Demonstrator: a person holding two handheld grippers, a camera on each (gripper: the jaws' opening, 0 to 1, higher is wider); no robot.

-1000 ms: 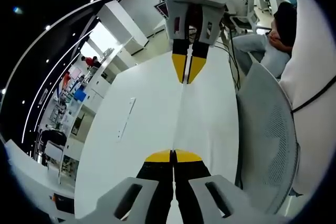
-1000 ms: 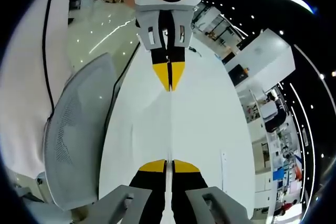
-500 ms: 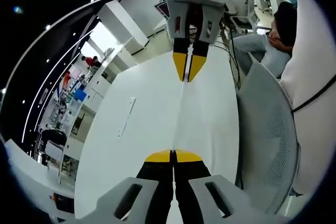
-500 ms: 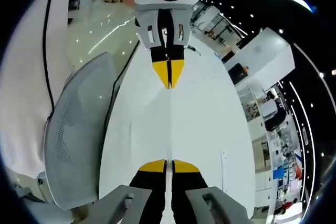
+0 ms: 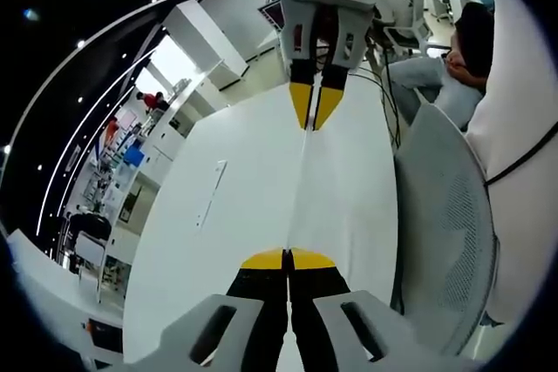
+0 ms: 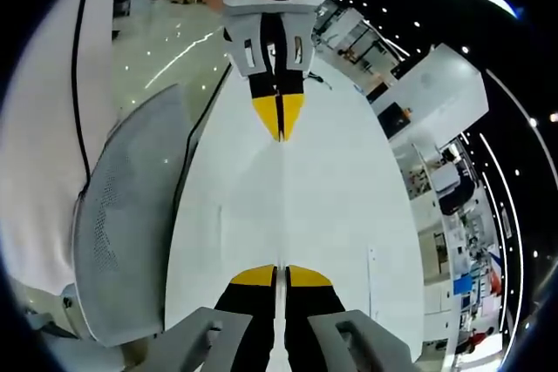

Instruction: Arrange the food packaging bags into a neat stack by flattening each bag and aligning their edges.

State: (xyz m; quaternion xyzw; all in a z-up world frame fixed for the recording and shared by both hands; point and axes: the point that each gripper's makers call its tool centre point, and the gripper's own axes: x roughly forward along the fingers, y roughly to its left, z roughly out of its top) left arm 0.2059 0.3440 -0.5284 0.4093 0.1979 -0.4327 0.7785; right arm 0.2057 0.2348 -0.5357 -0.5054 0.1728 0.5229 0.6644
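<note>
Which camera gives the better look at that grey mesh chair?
The right gripper view: the mesh chair shows its whole back beside the white table. In the left gripper view, the chair is cropped by a person's white sleeve.

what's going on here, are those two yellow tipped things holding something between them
A person holds a tool in each hand, facing each other. The left tool and the right tool each have their jaws closed on opposite ends of a thin white sheet, seen edge-on and stretched taut between them, probably one of the packaging bags. This happens above a white table, with a grey mesh chair beside it. No stack shows on the table yet.
</note>
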